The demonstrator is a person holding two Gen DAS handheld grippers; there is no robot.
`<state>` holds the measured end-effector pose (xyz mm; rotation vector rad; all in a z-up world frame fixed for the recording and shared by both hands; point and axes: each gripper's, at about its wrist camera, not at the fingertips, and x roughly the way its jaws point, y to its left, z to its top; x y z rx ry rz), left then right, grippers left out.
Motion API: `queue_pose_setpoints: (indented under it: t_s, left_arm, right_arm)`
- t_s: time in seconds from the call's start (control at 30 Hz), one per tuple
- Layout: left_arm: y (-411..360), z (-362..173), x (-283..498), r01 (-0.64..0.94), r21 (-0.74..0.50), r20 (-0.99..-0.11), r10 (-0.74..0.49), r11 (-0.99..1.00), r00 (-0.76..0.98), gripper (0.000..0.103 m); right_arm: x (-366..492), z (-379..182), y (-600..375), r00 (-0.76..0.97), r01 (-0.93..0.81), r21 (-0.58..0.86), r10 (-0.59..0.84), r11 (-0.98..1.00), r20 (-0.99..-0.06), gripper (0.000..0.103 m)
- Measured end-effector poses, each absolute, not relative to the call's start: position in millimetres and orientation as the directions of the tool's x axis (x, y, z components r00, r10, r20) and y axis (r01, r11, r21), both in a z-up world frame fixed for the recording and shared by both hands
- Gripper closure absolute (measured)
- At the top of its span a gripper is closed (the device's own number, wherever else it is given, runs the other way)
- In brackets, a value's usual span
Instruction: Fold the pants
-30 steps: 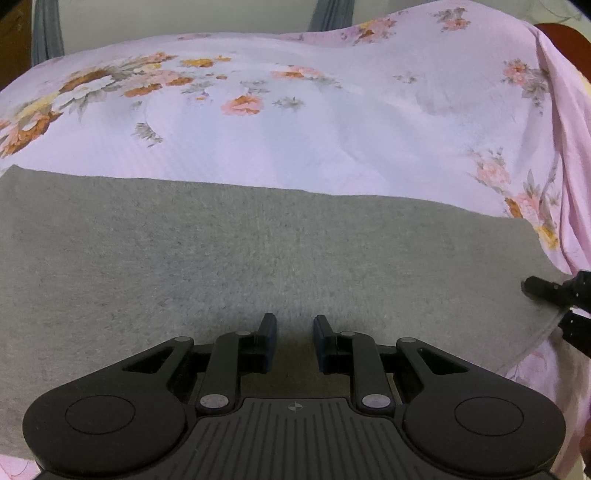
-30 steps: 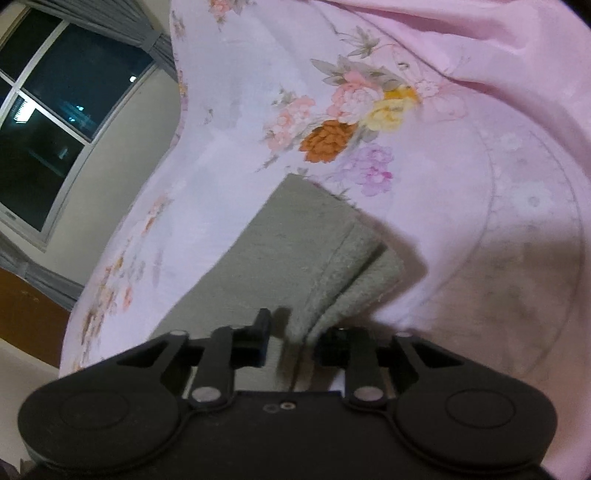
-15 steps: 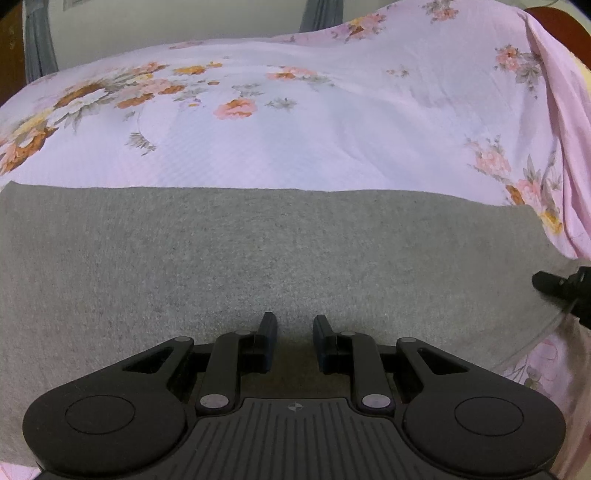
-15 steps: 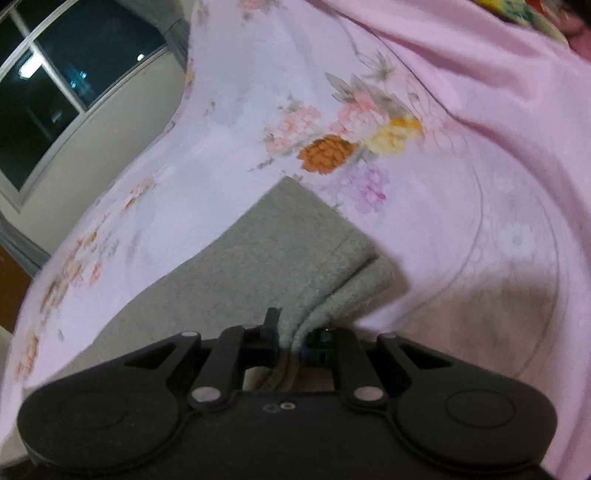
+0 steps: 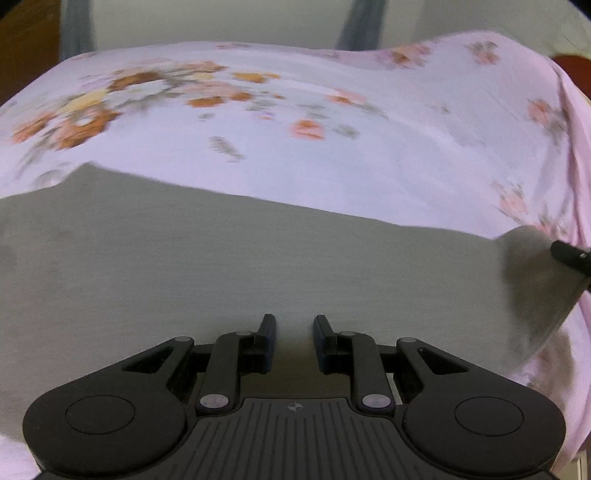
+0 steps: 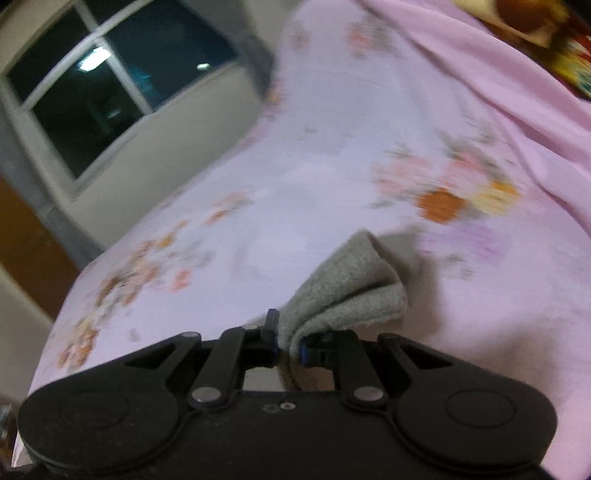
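Observation:
Grey pants (image 5: 258, 266) stretch wide across a pink floral bedsheet (image 5: 369, 155) in the left wrist view. My left gripper (image 5: 294, 325) sits at their near edge, its jaws close together with grey cloth between them. At the right edge of that view, the tip of my right gripper (image 5: 570, 254) holds up a raised corner of the pants. In the right wrist view my right gripper (image 6: 288, 332) is shut on that bunched corner of the pants (image 6: 351, 280), which hangs above the sheet (image 6: 295, 184).
A dark window (image 6: 110, 92) and a pale wall lie beyond the bed's far side. Grey curtains (image 5: 354, 26) hang behind the bed. A colourful patterned item (image 6: 561, 48) lies at the top right. Pink sheet folds rise on the right.
Both grippers have risen and moved with the pants. The right corner has come off the sheet and bunched up. The right wrist has rolled, bringing more of the window into view.

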<state>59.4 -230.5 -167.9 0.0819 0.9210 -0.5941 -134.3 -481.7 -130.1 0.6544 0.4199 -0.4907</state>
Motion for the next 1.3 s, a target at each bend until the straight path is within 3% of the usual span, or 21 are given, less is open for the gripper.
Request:
queue_pose_setpoints:
  t_s: [0.17, 0.33, 0.47, 0.53, 0.6, 0.67, 0.7, 0.73, 0.77, 0.8, 1.0, 1.13, 1.3]
  left_arm:
    - [-180, -169, 75, 0.433, -0.203, -0.769, -0.417, 0.878, 0.485, 0.082]
    - [-140, -171, 81, 0.367, -0.224, -0.763, -0.397, 0.903, 0.510, 0.082]
    - [-122, -177, 84, 0.343, -0.268, -0.772, -0.413, 0.901, 0.483, 0.081]
    - [-116, -179, 85, 0.324, -0.333, -0.769, -0.454, 0.886, 0.450, 0.081]
    - [-110, -181, 88, 0.297, -0.430, -0.751, -0.520, 0.853, 0.408, 0.081]
    - [-113, -181, 87, 0.283, -0.488, -0.736, -0.563, 0.826, 0.376, 0.080]
    - [-114, -182, 88, 0.276, -0.517, -0.725, -0.586, 0.810, 0.361, 0.062]
    - [-116, -183, 85, 0.271, -0.537, -0.716, -0.602, 0.799, 0.354, 0.028]
    - [-118, -182, 82, 0.265, -0.554, -0.704, -0.614, 0.790, 0.358, 0.016]
    - [-119, -181, 79, 0.260, -0.565, -0.690, -0.621, 0.783, 0.372, 0.012]
    - [-133, -193, 77, 0.252, -0.614, -0.680, -0.663, 0.748, 0.314, 0.012]
    - [-144, -213, 77, 0.206, -0.668, -0.670, -0.698, 0.715, 0.253, 0.048]
    - [-160, -234, 74, 0.141, -0.738, -0.627, -0.748, 0.660, 0.217, 0.048]
  right_arm:
    - [-88, -118, -421, 0.860, 0.401, 0.463, -0.151, 0.790, -0.487, 0.093]
    - [-43, -144, -356, 0.844, 0.279, 0.420, -0.012, 0.863, -0.536, 0.092]
    - [-18, -184, -326, 0.747, 0.285, 0.354, 0.024, 0.891, -0.664, 0.076]
    - [-21, -190, -325, 0.741, 0.281, 0.357, 0.036, 0.891, -0.671, 0.059]
    - [-29, -184, -328, 0.759, 0.261, 0.393, 0.064, 0.882, -0.648, 0.026]
    - [-40, -171, -334, 0.786, 0.236, 0.409, 0.075, 0.881, -0.614, 0.028]
    - [-44, -167, -337, 0.800, 0.234, 0.421, 0.073, 0.877, -0.596, 0.032]
    - [-51, -160, -342, 0.814, 0.244, 0.425, 0.054, 0.872, -0.578, 0.032]
    - [-58, -155, -344, 0.825, 0.257, 0.421, 0.030, 0.870, -0.565, 0.032]
    - [-61, -150, -348, 0.833, 0.266, 0.419, 0.013, 0.868, -0.554, 0.031]
    - [-93, -149, -382, 0.850, 0.332, 0.456, -0.052, 0.826, -0.525, 0.029]
    - [-113, -156, -401, 0.850, 0.382, 0.485, -0.092, 0.787, -0.519, 0.029]
    - [-128, -166, -413, 0.846, 0.422, 0.502, -0.128, 0.755, -0.518, 0.028]
